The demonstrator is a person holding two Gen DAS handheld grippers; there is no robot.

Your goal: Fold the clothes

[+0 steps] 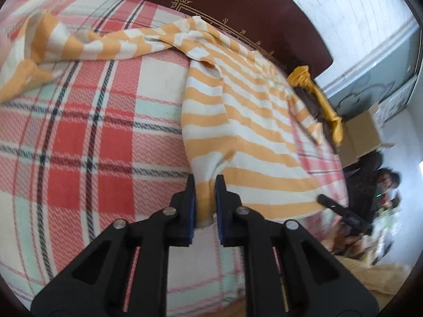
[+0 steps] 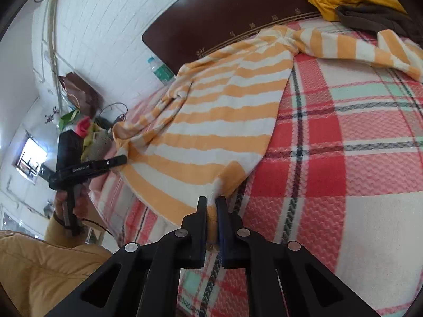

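An orange-and-white striped shirt (image 1: 246,121) lies spread on the plaid bedspread (image 1: 87,142). My left gripper (image 1: 205,182) is shut on its bottom hem at one corner. One sleeve (image 1: 111,45) stretches left across the bed. In the right wrist view the same shirt (image 2: 219,111) lies flat, and my right gripper (image 2: 212,203) is shut on the other hem corner. The left gripper (image 2: 116,161) shows there at the shirt's far hem corner. A sleeve (image 2: 357,47) trails toward the right.
A dark brown headboard (image 1: 238,8) stands behind the bed. A yellow and brown pile of clothes (image 2: 354,5) lies by the headboard. A cardboard box (image 1: 362,137) sits beside the bed. A water bottle (image 2: 158,70) and bags (image 2: 82,92) stand on the other side.
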